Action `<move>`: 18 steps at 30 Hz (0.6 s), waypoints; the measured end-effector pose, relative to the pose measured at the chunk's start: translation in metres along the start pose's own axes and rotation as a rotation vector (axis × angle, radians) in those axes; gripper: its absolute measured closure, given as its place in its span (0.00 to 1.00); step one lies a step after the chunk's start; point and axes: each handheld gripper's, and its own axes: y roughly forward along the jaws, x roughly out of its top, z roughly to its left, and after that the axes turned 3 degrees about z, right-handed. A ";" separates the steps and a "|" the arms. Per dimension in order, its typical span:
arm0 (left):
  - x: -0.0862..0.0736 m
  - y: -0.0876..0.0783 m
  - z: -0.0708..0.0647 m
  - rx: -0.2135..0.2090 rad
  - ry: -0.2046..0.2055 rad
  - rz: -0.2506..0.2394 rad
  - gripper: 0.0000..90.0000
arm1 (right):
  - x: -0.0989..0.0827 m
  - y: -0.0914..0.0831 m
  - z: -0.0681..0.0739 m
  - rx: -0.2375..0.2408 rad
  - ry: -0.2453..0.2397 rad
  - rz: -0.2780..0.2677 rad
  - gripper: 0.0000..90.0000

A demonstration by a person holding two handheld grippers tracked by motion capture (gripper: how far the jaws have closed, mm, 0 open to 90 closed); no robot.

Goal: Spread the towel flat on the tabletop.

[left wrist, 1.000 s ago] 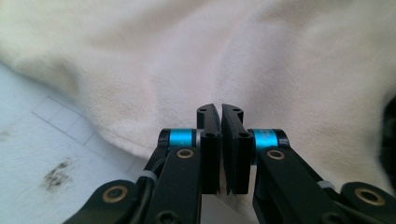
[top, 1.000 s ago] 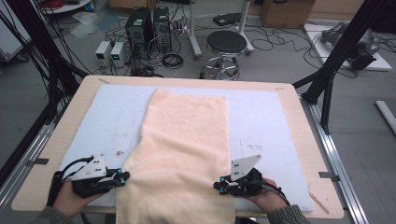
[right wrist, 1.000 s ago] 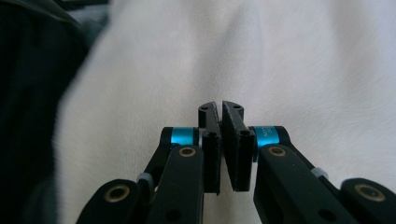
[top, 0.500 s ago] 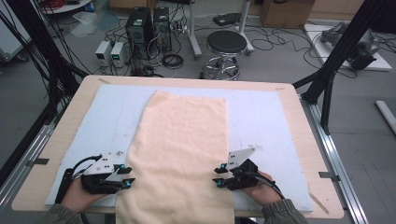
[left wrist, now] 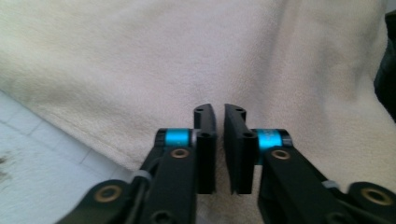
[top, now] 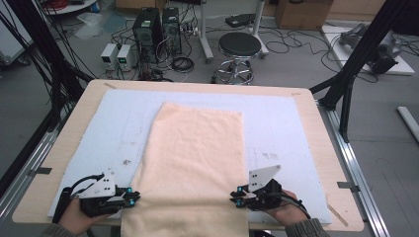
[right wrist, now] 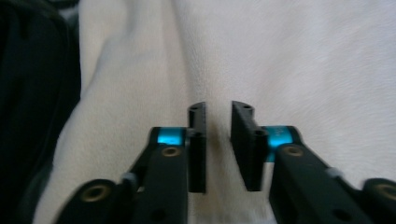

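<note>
Because the towel (top: 195, 168) lies lengthwise down the middle of the counter (top: 306, 106), with its near end draped over the near edge, both grippers stand at the near corners, one on each long side. The left gripper (top: 132, 197) sits at the towel's left hem near the near edge; the right gripper (top: 236, 196) sits at the right hem, roughly level with it. This symmetric placement appears chosen so that both near corners can be taken together and the cloth lifted evenly, most likely for a fold toward the far end.

In the left gripper view, the jaws stand almost together with only a narrow slit between them, and the towel (left wrist: 196, 60) lies beneath and beyond the tips. No cloth is seen pinched in the slit; whether a hem is caught below cannot be told. In the right gripper view, the jaws stand apart with a clear gap, over a ridge of the towel (right wrist: 280, 56), and hold nothing.

The towel rests flat on a pale blue mat (top: 108, 128) that covers most of the counter. The far end of the towel lies square and smooth, well short of the far edge. Each hand (top: 74, 219) holds its gripper low, close to the surface, which suits a pinch at the hem rather than a grasp from above.
</note>
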 end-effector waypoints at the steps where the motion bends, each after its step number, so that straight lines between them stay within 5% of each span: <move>1: 0.000 0.001 0.003 0.007 -0.021 -0.004 0.76 | 0.000 -0.002 -0.002 -0.027 0.011 -0.014 0.77; 5: 0.000 0.013 0.012 0.017 -0.032 0.010 0.66 | -0.002 0.001 -0.020 -0.099 0.045 -0.002 0.71; 8: 0.000 0.028 0.012 -0.001 -0.016 0.046 0.62 | -0.005 0.014 -0.030 -0.080 0.063 0.026 0.68; 11: -0.001 0.036 0.011 -0.025 0.004 0.046 0.75 | -0.006 0.027 -0.033 -0.059 0.045 0.088 0.72; 15: -0.002 0.032 0.011 -0.023 0.006 0.052 0.91 | -0.006 0.027 -0.032 -0.050 0.044 0.082 0.89; 18: -0.003 0.030 0.008 -0.018 0.010 0.053 0.93 | -0.006 0.026 -0.029 -0.048 0.026 0.087 0.94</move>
